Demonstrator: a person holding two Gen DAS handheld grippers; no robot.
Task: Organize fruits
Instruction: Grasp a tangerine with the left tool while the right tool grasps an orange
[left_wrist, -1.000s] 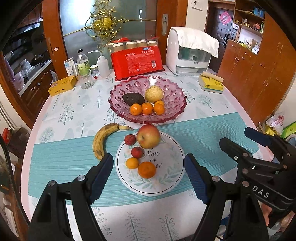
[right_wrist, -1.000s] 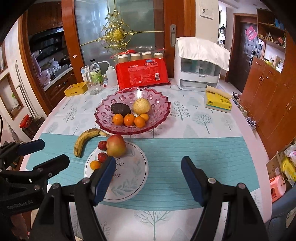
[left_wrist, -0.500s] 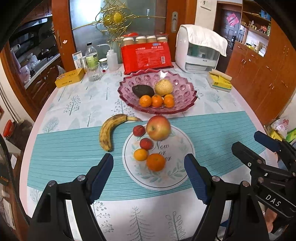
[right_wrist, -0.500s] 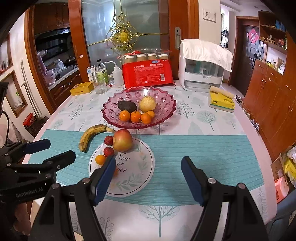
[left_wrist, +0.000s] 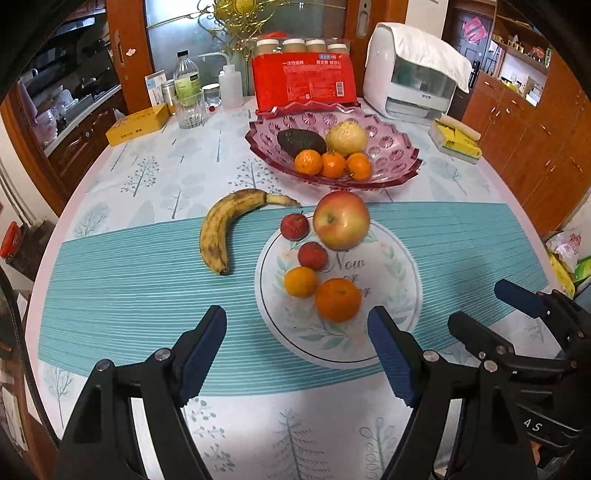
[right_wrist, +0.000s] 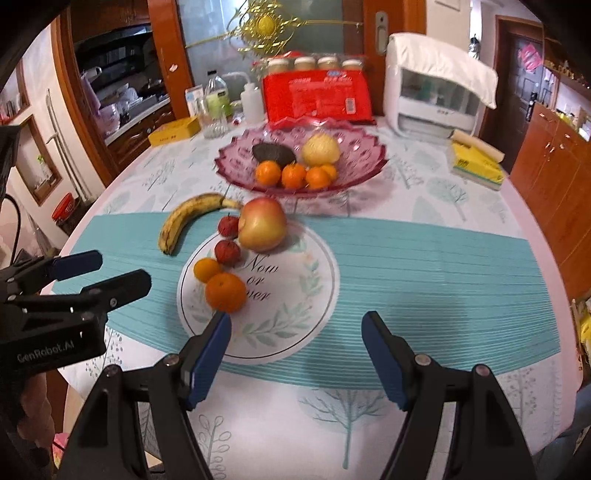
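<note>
Left wrist view: the pink glass bowl (left_wrist: 402, 162) is the landmark. Inside it lie an avocado (left_wrist: 300, 141), a pale round fruit (left_wrist: 346, 137) and three small oranges (left_wrist: 332, 165). On the near side of the bowl, the banana (left_wrist: 225, 225) lies on the tabletop (left_wrist: 147, 173), and the round plate (left_wrist: 388, 325) carries the apple (left_wrist: 341, 219), two red fruits (left_wrist: 303, 240), a small orange (left_wrist: 300, 281) and a larger orange (left_wrist: 338, 300). The left tool (left_wrist: 297, 350) hovers nearer still, blades spread and empty.

Right wrist view: the bowl (right_wrist: 365, 166) holds the same fruit; on its near side the banana (right_wrist: 184, 221), apple (right_wrist: 263, 228) and oranges (right_wrist: 221, 286) lie loose on the plate (right_wrist: 295, 325). The right tool (right_wrist: 295, 354) is also spread with nothing between its blades.

If the bowl is the intended home, which seems likely, part of the fruit is sorted, while six pieces on its near side await moving, and no grasp has begun.
</note>
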